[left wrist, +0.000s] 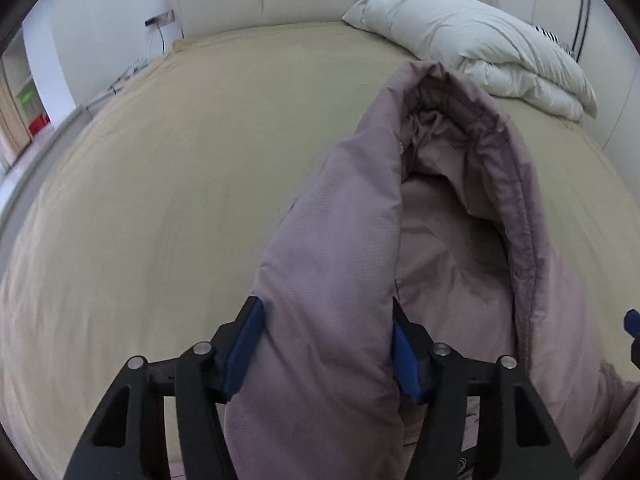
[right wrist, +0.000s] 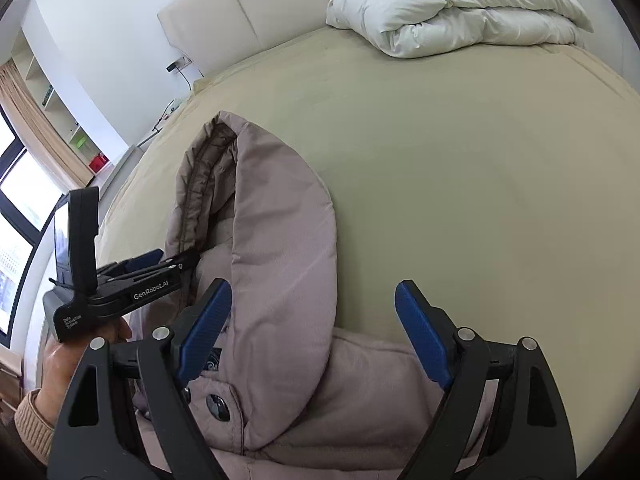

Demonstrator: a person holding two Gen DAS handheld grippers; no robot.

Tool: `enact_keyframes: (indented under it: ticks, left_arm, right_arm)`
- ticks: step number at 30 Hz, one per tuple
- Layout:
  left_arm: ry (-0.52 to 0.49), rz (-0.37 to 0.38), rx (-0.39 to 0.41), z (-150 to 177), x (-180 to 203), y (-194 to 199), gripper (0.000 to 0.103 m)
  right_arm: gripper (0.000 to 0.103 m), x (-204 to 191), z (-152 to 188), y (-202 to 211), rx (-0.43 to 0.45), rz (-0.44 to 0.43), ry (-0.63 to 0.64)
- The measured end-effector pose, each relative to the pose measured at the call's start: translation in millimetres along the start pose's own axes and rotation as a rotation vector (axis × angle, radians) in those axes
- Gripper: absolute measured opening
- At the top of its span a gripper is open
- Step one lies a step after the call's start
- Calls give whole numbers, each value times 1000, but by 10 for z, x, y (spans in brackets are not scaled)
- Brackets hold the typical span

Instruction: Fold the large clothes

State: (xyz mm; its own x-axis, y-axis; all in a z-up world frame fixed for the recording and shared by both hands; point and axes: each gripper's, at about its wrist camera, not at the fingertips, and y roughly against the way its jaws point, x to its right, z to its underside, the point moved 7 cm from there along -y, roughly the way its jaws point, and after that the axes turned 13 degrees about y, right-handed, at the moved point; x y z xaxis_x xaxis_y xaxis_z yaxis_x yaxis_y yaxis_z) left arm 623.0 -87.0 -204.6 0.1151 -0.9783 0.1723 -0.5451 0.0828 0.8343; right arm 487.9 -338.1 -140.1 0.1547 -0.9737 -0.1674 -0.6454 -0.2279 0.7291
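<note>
A mauve padded coat (right wrist: 276,248) lies on the beige bed (right wrist: 460,184), hood toward the headboard. The left gripper (left wrist: 326,344) pinches one side of the hood. The right gripper (right wrist: 314,328) hangs spread wide over the coat's collar. Bare sheet stretches to a folded white duvet (right wrist: 452,8).

Left gripper (left wrist: 326,344): my jaws clamped on cloth.
Right gripper (right wrist: 314,320): my jaws wide apart, gripping nothing.

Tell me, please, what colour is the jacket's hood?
Dusty mauve-pink hood, clearest in the right wrist view.
</note>
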Motion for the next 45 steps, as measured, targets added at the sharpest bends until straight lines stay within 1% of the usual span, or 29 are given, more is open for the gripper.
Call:
enact_keyframes:
  ticks: [1, 2, 3, 5, 7, 9, 11, 12, 13, 14, 16, 17, 18, 19, 20, 23, 25, 27, 30, 31, 33, 35, 37, 38, 39, 40, 42, 44, 45]
  left_arm:
    - [2, 8, 2, 10, -55, 3, 49]
    - [2, 14, 14, 16, -89, 34, 41]
    - [6, 31, 30, 23, -123, 92, 37]
    - [12, 60, 67, 38, -170, 234, 23]
    - [-13, 65, 101, 79, -199, 336, 15]
    - [-33, 66, 128, 100, -203, 414, 14]
    - [-18, 90, 129, 88, -254, 465, 13]
    - [-9, 100, 137, 81, -281, 507, 13]
    - [-5, 108, 145, 80, -303, 546, 13]
    - [-5, 114, 153, 82, -317, 584, 13]
    - [-9, 122, 168, 106, -321, 656, 13]
    - [-5, 128, 171, 106, -337, 680, 12]
    - [7, 137, 174, 109, -376, 722, 12]
    - [17, 146, 177, 110, -413, 766, 12]
    - [27, 154, 185, 122, -436, 827, 12]
    - [41, 177, 221, 202, -459, 1097, 12]
    - [53, 200, 246, 288, -459, 1314, 11]
    - [74, 238, 269, 413, -479, 1582, 11]
    - [95, 289, 319, 708, -517, 2041, 11]
    - [106, 304, 326, 826, -550, 2168, 11]
    - [131, 325, 336, 1079, -636, 2392, 11]
    - [170, 346, 325, 1361, -757, 2551, 11]
    - [223, 362, 283, 1684, -886, 2630, 11]
    - [241, 371, 252, 1852, -938, 2640, 12]
    - [248, 369, 223, 2004, -975, 2634, 12]
    - [253, 354, 197, 2187, -1021, 2624, 12]
    - [259, 322, 144, 2530, -1113, 2604, 14]
    - [269, 295, 103, 2799, -1194, 2614, 15]
    - [265, 278, 91, 2900, -1230, 2646, 16]
  right_arm:
    - [84, -6, -56, -29, 9, -1, 8]
    - [84, -15, -103, -76, 9, -2, 16]
    - [84, -30, -151, -141, 3, -3, 19]
    - [84, -136, -242, -260, 4, -21, 24]
    - [84, -328, -368, -415, -1, -46, 53]
    - [84, -477, -466, -629, -38, -3, 105]
    - [84, -502, -535, -924, -125, 98, 147]
    - [84, -465, -572, -1034, -154, 152, 149]
    - [84, -427, -609, -1099, -163, 185, 138]
    - [84, -381, -652, -1160, -166, 195, 116]
    - [61, -320, -707, -1248, -176, 181, 84]
    - [33, -274, -712, -1266, -187, 173, 63]
    - [25, -232, -709, -1248, -183, 162, 39]
    - [19, -221, -705, -1228, -173, 156, 35]
    - [11, -212, -699, -1160, -159, 169, 61]
    - [9, -212, -698, -827, -78, 178, 96]
    - [8, -231, -686, -462, -4, 187, 121]
    - [8, -339, -615, -19, 75, 213, 187]
    - [8, -548, -397, 639, 179, 212, 262]
    - [8, -592, -263, 851, 201, 212, 289]
    - [8, -730, 79, 1223, 233, 210, 325]
    - [8, -811, 473, 1486, 235, 188, 335]
    - [9, -833, 902, 1663, 214, 164, 323]
    - [10, -840, 1126, 1708, 198, 139, 302]
    - [13, -842, 1350, 1711, 163, 126, 296]
    - [14, -817, 1565, 1706, 122, 115, 291]
    - [15, -762, 1955, 1724, 71, 89, 250]
    - [15, -687, 2266, 1743, 16, 91, 216]
    - [15, -649, 2367, 1758, 8, 95, 205]
